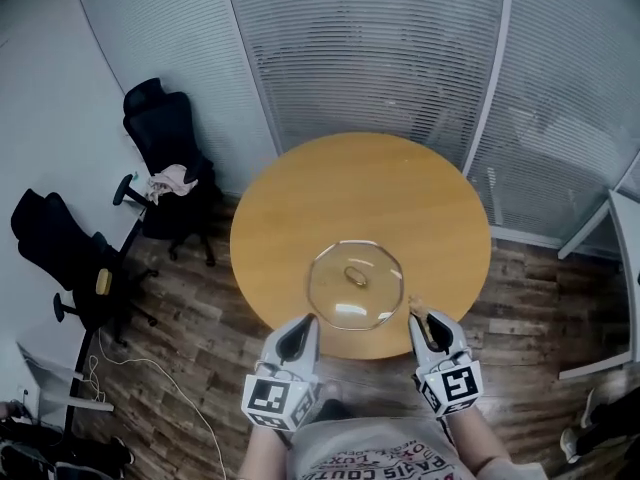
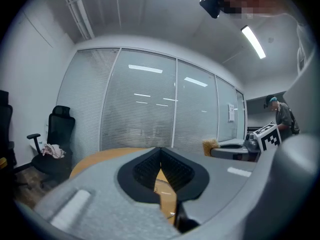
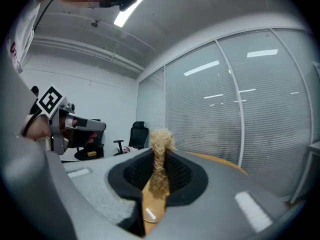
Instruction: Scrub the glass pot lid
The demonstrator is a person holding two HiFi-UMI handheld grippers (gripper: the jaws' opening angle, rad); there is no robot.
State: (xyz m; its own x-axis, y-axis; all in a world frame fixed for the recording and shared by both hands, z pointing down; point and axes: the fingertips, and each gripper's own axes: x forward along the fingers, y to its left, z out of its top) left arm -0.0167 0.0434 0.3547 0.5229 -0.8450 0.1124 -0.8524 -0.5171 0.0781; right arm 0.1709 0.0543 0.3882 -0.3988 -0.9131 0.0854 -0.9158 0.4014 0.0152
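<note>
A clear glass pot lid with a small knob lies flat on the round wooden table, near its front edge. My left gripper hovers just off the lid's near left side; its jaws are shut with nothing between them. My right gripper sits at the lid's near right and is shut on a straw-coloured scrub brush, whose bristle tuft pokes out past the tips. A sliver of the lid's rim shows below the jaws in both gripper views.
Two black office chairs stand left of the table, one with a pink cloth on its seat. Glass partitions with blinds close off the back. A white desk edge is at the right. A cable runs across the wood floor.
</note>
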